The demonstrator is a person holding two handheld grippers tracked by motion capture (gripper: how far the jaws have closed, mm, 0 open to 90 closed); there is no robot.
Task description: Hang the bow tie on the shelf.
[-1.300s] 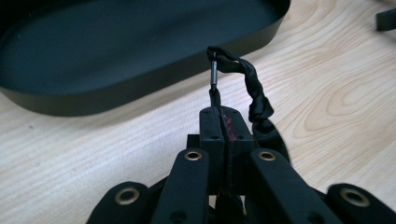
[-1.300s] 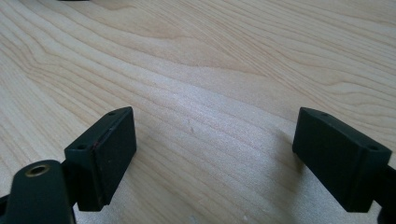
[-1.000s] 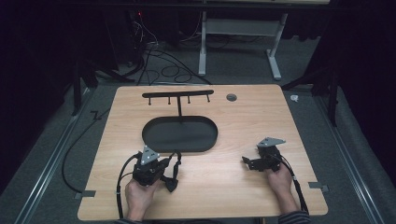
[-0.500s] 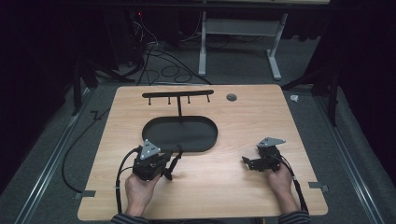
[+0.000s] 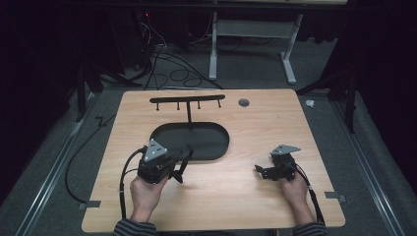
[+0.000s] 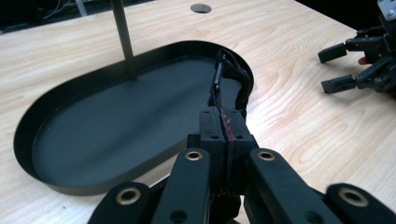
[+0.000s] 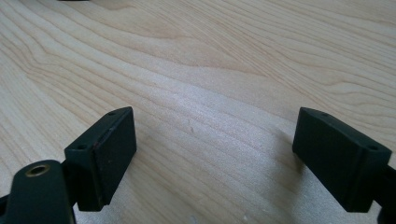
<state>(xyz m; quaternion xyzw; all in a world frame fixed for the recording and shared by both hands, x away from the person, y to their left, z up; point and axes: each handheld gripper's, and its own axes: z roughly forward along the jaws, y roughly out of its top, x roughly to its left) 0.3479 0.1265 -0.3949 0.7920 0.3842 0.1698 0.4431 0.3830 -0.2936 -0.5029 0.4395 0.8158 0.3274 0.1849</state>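
My left gripper [image 5: 181, 163] [image 6: 225, 122] is shut on a black strap loop with a metal clip [image 6: 229, 77]. The loop sticks out past the pressed-together jaws, held a little above the near right rim of the black oval tray [image 5: 216, 147] [image 6: 93, 140]. A thin post [image 5: 188, 114] [image 6: 122, 37] rises from the tray to a crossbar with several hooks [image 5: 187, 100]. My right gripper [image 5: 263, 171] [image 7: 215, 154] rests low over bare wood at the right, open, with nothing between its pads. It also appears in the left gripper view [image 6: 345, 65].
The light wooden table [image 5: 255, 128] has a round cable hole [image 5: 243, 102] [image 6: 201, 8] near its far edge. Cables trail from both grippers to the table's near edge. Beyond the table lie dark carpet, loose cables and a white desk frame [image 5: 255, 44].
My left gripper has lifted off the table with the strap and moved slightly toward the tray. The right gripper has stayed where it was.
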